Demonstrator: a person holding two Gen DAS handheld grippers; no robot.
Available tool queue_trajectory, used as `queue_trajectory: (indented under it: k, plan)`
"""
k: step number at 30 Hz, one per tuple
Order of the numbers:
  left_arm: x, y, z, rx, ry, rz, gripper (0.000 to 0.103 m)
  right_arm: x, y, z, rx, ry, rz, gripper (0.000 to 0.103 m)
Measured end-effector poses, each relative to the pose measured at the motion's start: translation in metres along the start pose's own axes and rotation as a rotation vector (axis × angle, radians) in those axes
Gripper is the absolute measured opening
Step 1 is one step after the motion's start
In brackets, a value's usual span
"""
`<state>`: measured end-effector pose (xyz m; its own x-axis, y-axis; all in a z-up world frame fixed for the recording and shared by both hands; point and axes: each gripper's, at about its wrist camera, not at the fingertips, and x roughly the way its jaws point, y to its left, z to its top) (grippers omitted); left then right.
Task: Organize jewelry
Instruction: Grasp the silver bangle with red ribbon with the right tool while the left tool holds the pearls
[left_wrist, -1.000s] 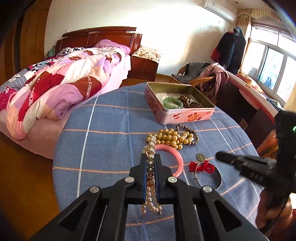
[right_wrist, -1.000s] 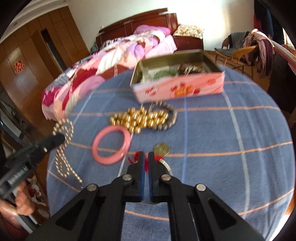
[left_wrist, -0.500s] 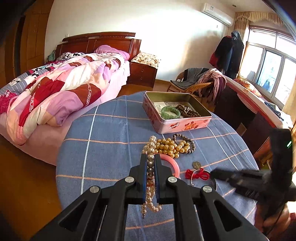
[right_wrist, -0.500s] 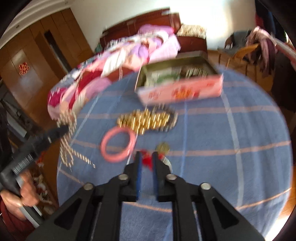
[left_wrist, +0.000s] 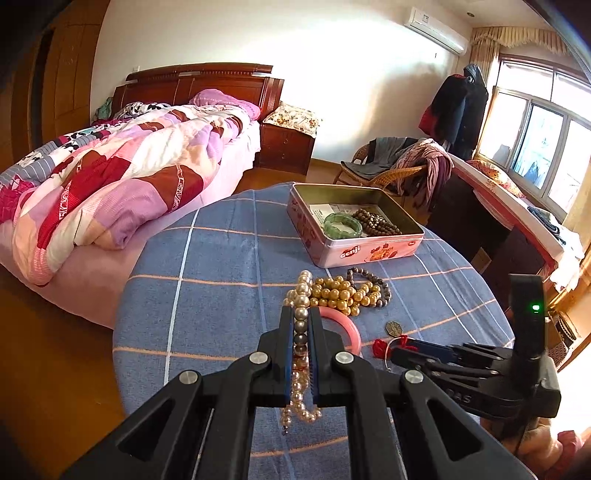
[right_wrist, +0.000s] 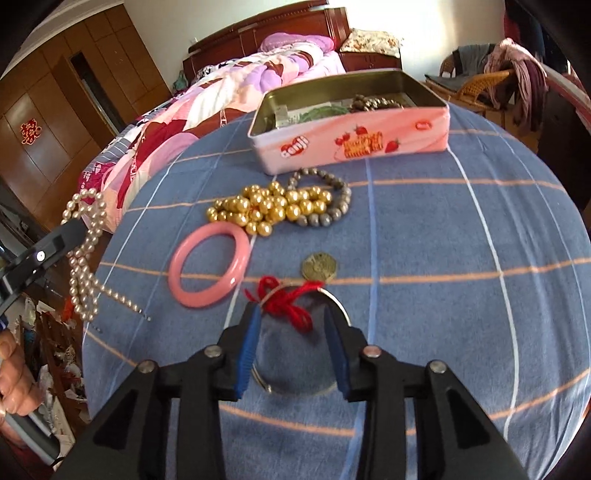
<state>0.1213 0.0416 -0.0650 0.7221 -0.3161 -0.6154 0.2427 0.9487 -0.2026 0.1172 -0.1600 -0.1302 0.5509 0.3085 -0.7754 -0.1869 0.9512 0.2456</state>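
My left gripper (left_wrist: 301, 319) is shut on a pearl necklace (left_wrist: 300, 295), which hangs above the blue checked tablecloth (left_wrist: 221, 295). The right wrist view shows the same pearl necklace (right_wrist: 83, 258) dangling at the far left. My right gripper (right_wrist: 291, 314) sits low over a silver bangle (right_wrist: 338, 302) tied with red thread (right_wrist: 286, 301). Its jaws are opening, with the red knot between the tips and untouched by the pads. An open pink tin (right_wrist: 354, 144) stands farther back, holding a green bangle (left_wrist: 341, 223) and brown beads (left_wrist: 376, 221).
On the cloth lie a pink bangle (right_wrist: 208, 271), a heap of gold beads (right_wrist: 266, 208), a grey bead bracelet (right_wrist: 332, 214) and a brass coin pendant (right_wrist: 318, 266). A bed (left_wrist: 110, 177) stands beyond the round table's left edge, and a chair with clothes (left_wrist: 406, 162) behind.
The right gripper's jaws have gone from shut to parted, and it has sunk closer to the silver bangle with the red thread. The left gripper keeps still with the pearls.
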Motion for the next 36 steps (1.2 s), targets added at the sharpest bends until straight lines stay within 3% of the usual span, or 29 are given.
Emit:
queue_trajectory:
  k: [1, 4, 8, 19, 24, 26, 27, 32, 34, 36]
  plan:
    - [0.000, 0.000, 0.000, 0.002, 0.001, 0.000, 0.005, 0.002, 0.001, 0.001, -0.010, -0.001, -0.009, 0.018]
    - [0.000, 0.000, 0.000, 0.000, 0.000, -0.001, 0.005, 0.003, 0.000, 0.003, -0.006, -0.005, -0.007, 0.011]
    - [0.000, 0.003, 0.001, -0.008, -0.001, 0.003, 0.005, -0.007, -0.003, 0.006, 0.011, -0.022, 0.010, 0.008]
    - [0.001, 0.004, 0.005, -0.014, -0.009, -0.009, 0.005, -0.072, -0.012, 0.040, 0.035, -0.185, 0.024, 0.007]
    - [0.003, 0.005, 0.005, -0.019, -0.002, -0.005, 0.005, -0.052, -0.008, 0.029, 0.017, -0.091, 0.072, 0.014]
    - [0.005, 0.006, 0.004, -0.018, 0.001, -0.004, 0.005, -0.041, -0.006, 0.017, 0.000, -0.056, 0.061, 0.028]
    - [0.005, 0.007, 0.004, -0.018, 0.003, -0.002, 0.005, -0.034, -0.004, 0.010, -0.007, -0.041, 0.038, 0.041]
    - [0.007, 0.009, 0.003, -0.025, 0.009, 0.001, 0.005, -0.016, -0.003, 0.002, -0.044, -0.022, -0.033, 0.040]
    - [0.007, 0.009, 0.003, -0.025, 0.009, 0.001, 0.005, -0.014, -0.003, 0.002, -0.050, -0.016, -0.022, 0.023]
    - [0.008, 0.009, 0.002, -0.026, 0.009, -0.001, 0.005, -0.011, 0.000, 0.003, -0.058, -0.008, -0.020, 0.021]
